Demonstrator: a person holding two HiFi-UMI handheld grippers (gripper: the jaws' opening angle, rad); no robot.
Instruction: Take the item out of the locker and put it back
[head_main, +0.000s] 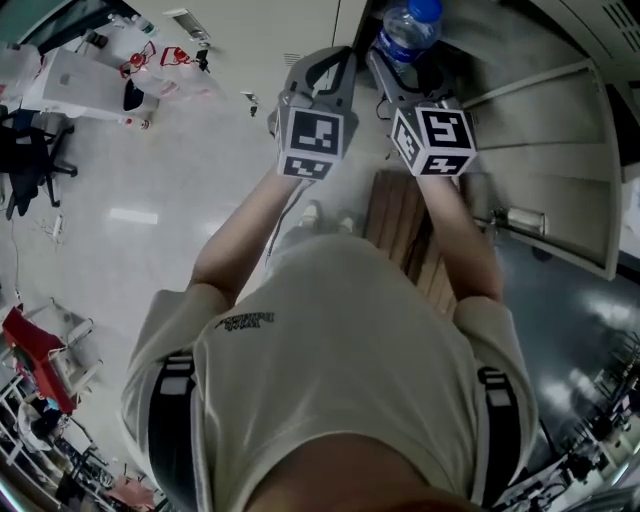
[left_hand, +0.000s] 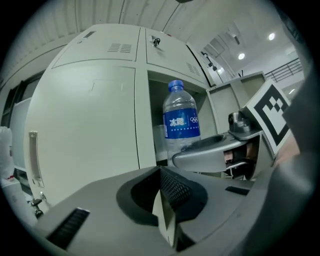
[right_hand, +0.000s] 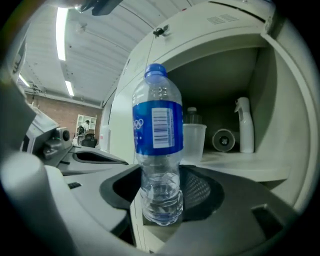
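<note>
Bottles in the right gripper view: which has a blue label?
The water bottle in the right tool; the white spray bottle on the shelf has none.

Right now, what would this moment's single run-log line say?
right gripper: shut on water bottle, upright | bottle position: in front of open locker | left gripper: shut, empty

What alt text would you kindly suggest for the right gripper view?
A water bottle with a blue label stands upright, clamped in the right gripper, in front of an open locker. On the shelf behind it stand a clear cup and a white spray bottle.
</note>
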